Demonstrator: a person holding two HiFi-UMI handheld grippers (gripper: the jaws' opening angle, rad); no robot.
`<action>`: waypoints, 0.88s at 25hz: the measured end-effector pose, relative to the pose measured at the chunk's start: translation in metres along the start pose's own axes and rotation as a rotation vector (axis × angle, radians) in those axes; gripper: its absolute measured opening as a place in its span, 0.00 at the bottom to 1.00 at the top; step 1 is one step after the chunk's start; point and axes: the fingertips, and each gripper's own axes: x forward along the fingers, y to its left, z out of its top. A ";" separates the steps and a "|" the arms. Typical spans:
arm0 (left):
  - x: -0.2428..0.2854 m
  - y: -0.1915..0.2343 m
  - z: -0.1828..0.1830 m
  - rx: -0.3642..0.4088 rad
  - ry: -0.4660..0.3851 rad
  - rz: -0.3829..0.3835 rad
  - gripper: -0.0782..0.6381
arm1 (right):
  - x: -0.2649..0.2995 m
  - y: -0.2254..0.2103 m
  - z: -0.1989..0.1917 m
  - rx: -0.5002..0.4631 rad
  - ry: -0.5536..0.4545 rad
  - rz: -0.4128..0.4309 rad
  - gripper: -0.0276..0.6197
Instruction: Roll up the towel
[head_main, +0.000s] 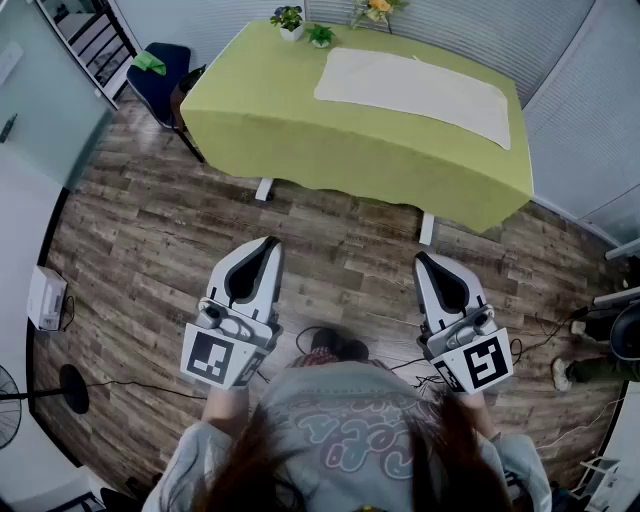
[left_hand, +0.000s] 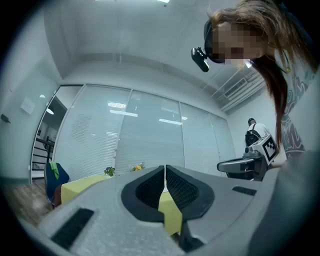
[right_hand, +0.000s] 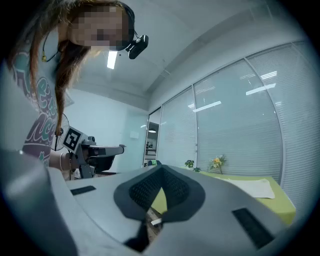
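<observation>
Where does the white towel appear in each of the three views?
Head view: upper middle, the towel lies flat on the green table.
Left gripper view: I cannot make it out; the table shows at lower left.
Right gripper view: lower right, on the table.
Shared landmark: the green table.

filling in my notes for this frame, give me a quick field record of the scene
table: covered in green cloth
towel: flat, unrolled, on the table, toward its right side
left tongs: shut, empty, over the wood floor, short of the table
right tongs: shut, empty, also short of the table
other: potted plants and flowers at the table's far edge
task state: rolling not yet begun
</observation>
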 end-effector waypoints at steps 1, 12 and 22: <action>-0.002 0.003 -0.007 0.009 0.018 0.006 0.13 | 0.001 0.000 0.000 -0.001 0.001 0.000 0.05; -0.005 0.007 -0.011 0.015 0.015 0.019 0.13 | 0.007 0.003 0.008 0.016 -0.033 0.024 0.05; -0.009 -0.001 -0.008 -0.014 -0.021 0.034 0.17 | 0.001 -0.002 0.004 0.061 -0.052 0.039 0.27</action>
